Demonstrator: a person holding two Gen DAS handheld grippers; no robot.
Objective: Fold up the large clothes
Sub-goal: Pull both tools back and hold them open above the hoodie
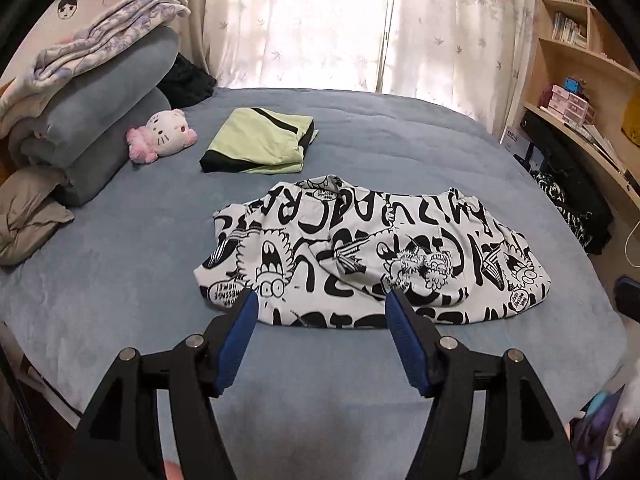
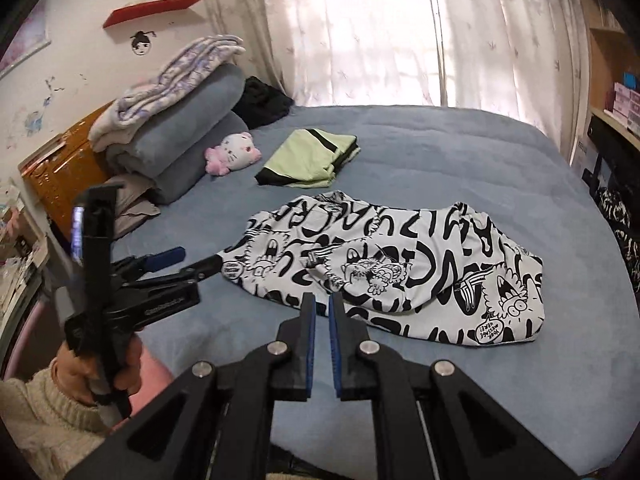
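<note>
Both grippers hanging clear above the half-folded printed garment on the bed

Nearest, the left gripper [image 1: 320,300] is standing wide apart with nothing between its blue pads, and the right gripper [image 2: 322,306] is showing only a narrow slit, also gripping nothing. Just beyond them the black-and-white printed garment [image 1: 372,256] is lying bunched on the blue bedsheet [image 1: 120,264], its layers lumpy and its edges uneven. The likely trouble: pinching only the top layer, so the fold is dragging open or skewing, or a pad is snagging the sheet beneath. Farther off, the folded green garment [image 1: 260,144] is sitting near the plush toy [image 1: 164,134]. Only the right wrist view is showing the left gripper from outside, with the person's hand [image 2: 100,372] around its handle.
</note>
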